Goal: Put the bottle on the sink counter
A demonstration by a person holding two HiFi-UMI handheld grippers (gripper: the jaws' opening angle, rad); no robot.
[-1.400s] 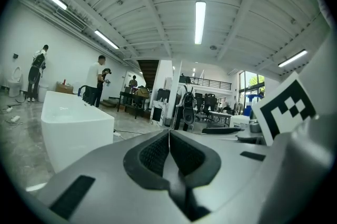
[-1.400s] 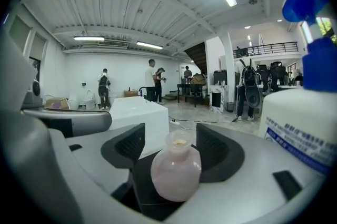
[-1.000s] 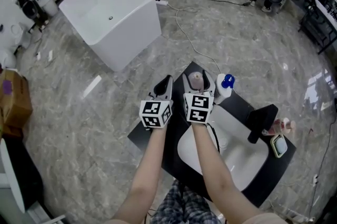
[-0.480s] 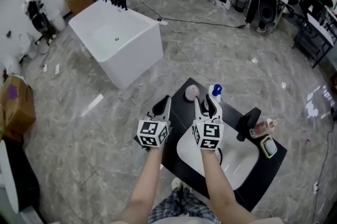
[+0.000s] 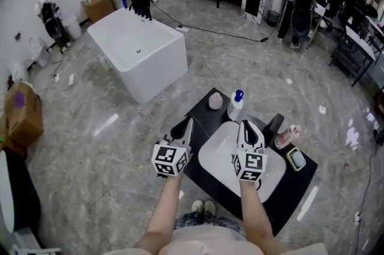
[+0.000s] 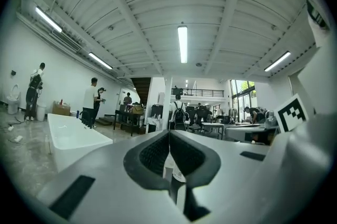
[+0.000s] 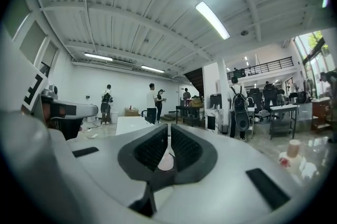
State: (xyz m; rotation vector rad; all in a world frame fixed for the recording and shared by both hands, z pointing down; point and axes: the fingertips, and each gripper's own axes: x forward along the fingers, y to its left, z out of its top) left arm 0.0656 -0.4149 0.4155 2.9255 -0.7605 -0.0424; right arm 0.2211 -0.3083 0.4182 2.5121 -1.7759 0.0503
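A white bottle with a blue cap [image 5: 236,105] stands upright on the black sink counter [image 5: 204,111], at its far edge behind the white basin [image 5: 223,158]. Nothing holds it. My right gripper [image 5: 249,125] hangs over the basin, a short way nearer to me than the bottle. Its jaws have just been closing, with nothing between them, and they are shut [image 7: 169,132]. My left gripper [image 5: 186,123] hovers at the counter's left edge, also shut [image 6: 169,136] and empty.
A pink round object [image 5: 215,101] sits left of the bottle. A black faucet [image 5: 273,125], a pink bottle [image 5: 288,135] and a small dish [image 5: 295,158] are on the counter's right. A white bathtub [image 5: 141,50] stands beyond, a cardboard box [image 5: 24,113] at left, and people at the back.
Both grippers drew back toward me and away from the bottle. The right jaws went from open to shut. The bottle stays upright on the counter, and the view has risen.
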